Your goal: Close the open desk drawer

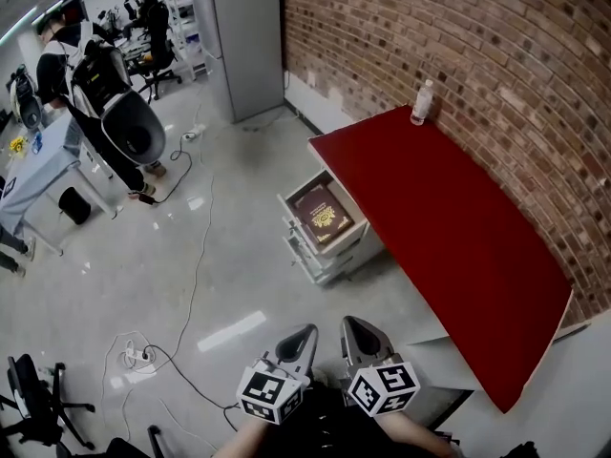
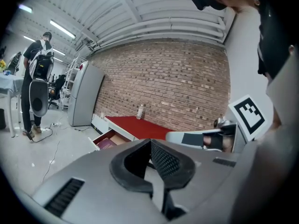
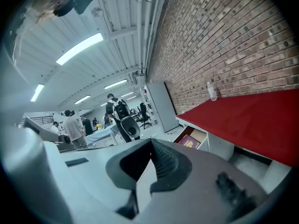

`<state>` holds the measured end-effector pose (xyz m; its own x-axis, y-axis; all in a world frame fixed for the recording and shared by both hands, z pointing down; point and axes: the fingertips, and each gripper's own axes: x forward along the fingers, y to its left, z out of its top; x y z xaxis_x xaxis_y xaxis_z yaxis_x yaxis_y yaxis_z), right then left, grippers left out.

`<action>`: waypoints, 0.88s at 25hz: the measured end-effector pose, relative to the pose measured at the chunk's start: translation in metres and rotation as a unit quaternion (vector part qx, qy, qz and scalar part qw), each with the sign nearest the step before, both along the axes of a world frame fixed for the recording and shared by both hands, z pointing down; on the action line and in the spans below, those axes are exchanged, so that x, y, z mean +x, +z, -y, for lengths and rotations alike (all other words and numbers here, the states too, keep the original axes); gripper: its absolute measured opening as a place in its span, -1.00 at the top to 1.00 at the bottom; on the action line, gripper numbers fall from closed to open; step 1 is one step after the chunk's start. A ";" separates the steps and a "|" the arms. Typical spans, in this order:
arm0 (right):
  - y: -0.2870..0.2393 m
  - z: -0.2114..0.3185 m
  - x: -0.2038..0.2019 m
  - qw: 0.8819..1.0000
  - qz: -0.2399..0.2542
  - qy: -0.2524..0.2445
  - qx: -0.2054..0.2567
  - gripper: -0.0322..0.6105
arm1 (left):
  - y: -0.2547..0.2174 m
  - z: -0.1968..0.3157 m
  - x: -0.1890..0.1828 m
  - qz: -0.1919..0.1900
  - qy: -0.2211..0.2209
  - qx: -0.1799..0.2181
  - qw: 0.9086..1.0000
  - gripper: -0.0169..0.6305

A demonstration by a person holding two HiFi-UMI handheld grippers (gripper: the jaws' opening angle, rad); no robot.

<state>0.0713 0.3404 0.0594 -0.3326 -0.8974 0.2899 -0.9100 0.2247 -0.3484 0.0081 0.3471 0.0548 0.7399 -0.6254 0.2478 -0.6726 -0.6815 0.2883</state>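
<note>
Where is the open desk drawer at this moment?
In the head view, the open white desk drawer juts out from the left side of the red-topped desk, toward its far end, with a dark red book lying inside.

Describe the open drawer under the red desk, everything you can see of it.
The drawer is the top one of a pale grey-white unit under the left edge of the red desk, as the head view shows it. It stands pulled well out and level, its inside open to view. Its walls are thin and light, metal or plastic, I cannot tell which, and the inside looks brownish. A dark red book with a gold emblem lies flat in it. Nothing else touches it.
</note>
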 end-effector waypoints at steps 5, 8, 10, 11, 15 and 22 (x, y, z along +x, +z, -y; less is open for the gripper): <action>-0.001 0.006 0.001 1.000 -0.003 -0.017 -0.001 0.88 | -0.002 0.006 0.002 0.007 -0.013 0.001 1.000 0.93; -0.001 0.012 0.002 1.000 -0.009 -0.019 0.002 0.88 | -0.004 0.009 0.002 0.006 -0.023 -0.001 1.000 0.93; -0.001 0.018 0.003 1.000 -0.009 -0.017 0.005 0.88 | -0.005 0.014 0.001 0.008 -0.024 0.001 1.000 0.93; -0.001 0.023 0.003 1.000 -0.008 -0.016 0.006 0.88 | -0.005 0.017 0.001 0.008 -0.023 0.002 1.000 0.93; -0.001 0.038 0.004 1.000 -0.007 -0.016 0.007 0.88 | -0.008 0.032 0.002 0.007 -0.026 0.004 1.000 0.93; 0.003 0.058 0.000 1.000 -0.011 -0.021 -0.001 0.88 | -0.006 0.059 0.005 0.008 -0.017 0.000 1.000 0.93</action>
